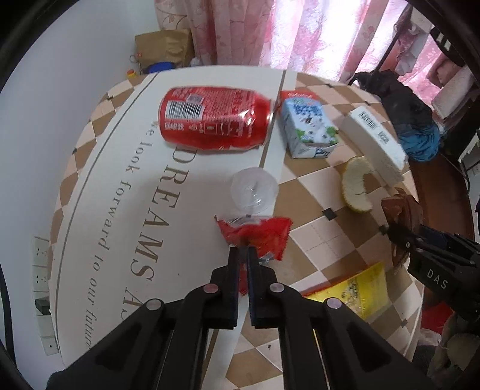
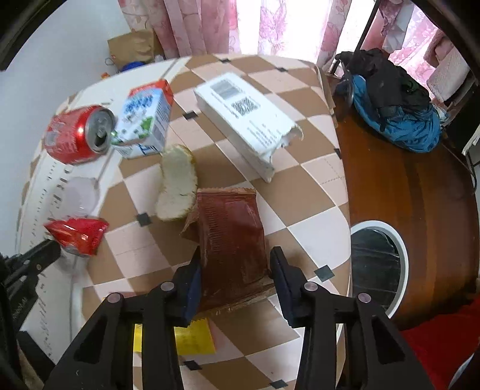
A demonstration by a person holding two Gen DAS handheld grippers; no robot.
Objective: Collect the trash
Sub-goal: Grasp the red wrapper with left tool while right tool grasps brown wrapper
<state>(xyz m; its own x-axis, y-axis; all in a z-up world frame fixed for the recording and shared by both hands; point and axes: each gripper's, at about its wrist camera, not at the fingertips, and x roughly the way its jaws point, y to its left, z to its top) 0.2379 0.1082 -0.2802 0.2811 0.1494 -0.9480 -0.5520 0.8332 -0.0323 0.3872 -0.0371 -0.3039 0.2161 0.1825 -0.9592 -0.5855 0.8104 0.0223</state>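
Left wrist view puts our left gripper (image 1: 243,247) nearest, its two fingers pinched together on the near edge of a crumpled red wrapper (image 1: 255,232) that sits on the tablecloth (image 1: 99,186). Just past the wrapper lies a clear plastic lid (image 1: 254,190), and beyond that a dented red soda can (image 1: 211,118) lies on its side, with a small milk carton (image 1: 309,127) just to its right. To the right, a piece of pale citrus peel (image 1: 355,186) lies beside a long white box (image 1: 375,141).

Right wrist view shows our right gripper (image 2: 235,264) with its jaws spread wide on either side of a brown snack packet (image 2: 231,240); the left finger looks to touch the packet's edge, the right one stands at its other side, and we cannot tell whether it presses. A yellow packet (image 2: 192,336) lies on the cloth under the fingers. Off the table's edge to the right, on the wooden floor (image 2: 420,192), stands a white-rimmed trash bin (image 2: 400,240) lined with a black bag. Farther back a blue and black bundle of clothes (image 2: 402,120) rests on the floor, and pink floral curtains (image 2: 270,27) hang behind.
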